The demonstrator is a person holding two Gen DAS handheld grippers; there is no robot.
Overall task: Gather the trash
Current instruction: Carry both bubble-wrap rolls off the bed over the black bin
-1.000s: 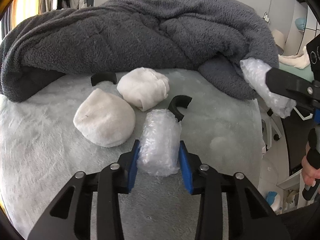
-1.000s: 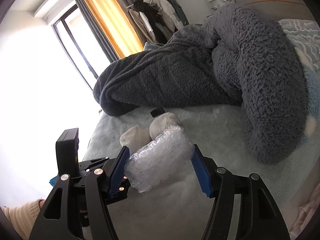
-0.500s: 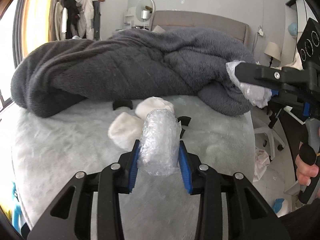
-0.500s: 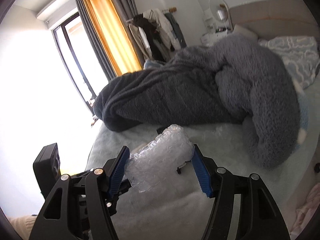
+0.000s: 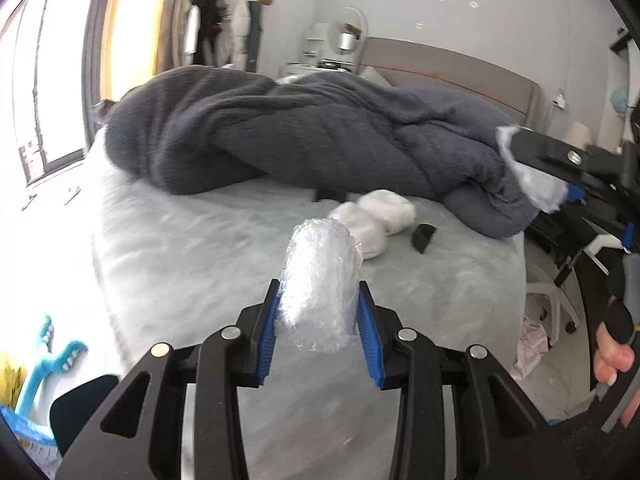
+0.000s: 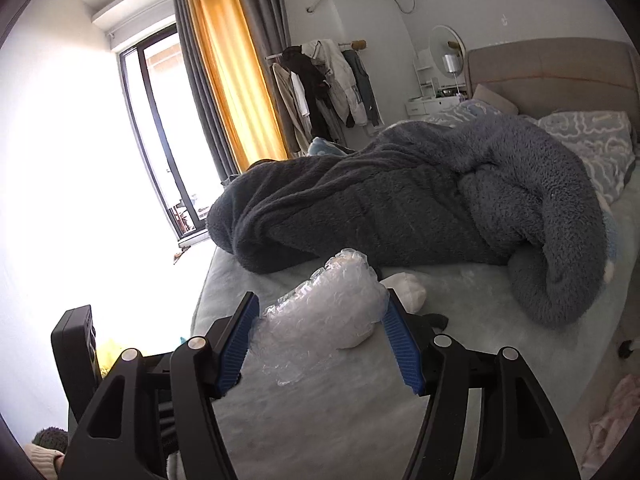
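Observation:
My left gripper [image 5: 318,320] is shut on a roll of clear bubble wrap [image 5: 320,280] and holds it above the pale grey bed [image 5: 180,248]. My right gripper [image 6: 320,340] is shut on a second wad of bubble wrap [image 6: 324,308], also held above the bed; it shows at the right edge of the left wrist view [image 5: 532,176]. Two white cloth bundles [image 5: 376,220] and a small black piece [image 5: 424,236] lie on the bed beyond the left gripper.
A big dark grey fleece blanket [image 5: 300,132] is heaped across the bed. A headboard [image 6: 560,76], a clothes rack [image 6: 324,84] and yellow curtains [image 6: 232,80] stand behind. A blue toy [image 5: 48,364] lies on the floor at left, a chair base [image 5: 560,300] at right.
Both grippers have lifted and pulled back from the bed, each with its bubble wrap. The white bundles now look smaller and farther away.

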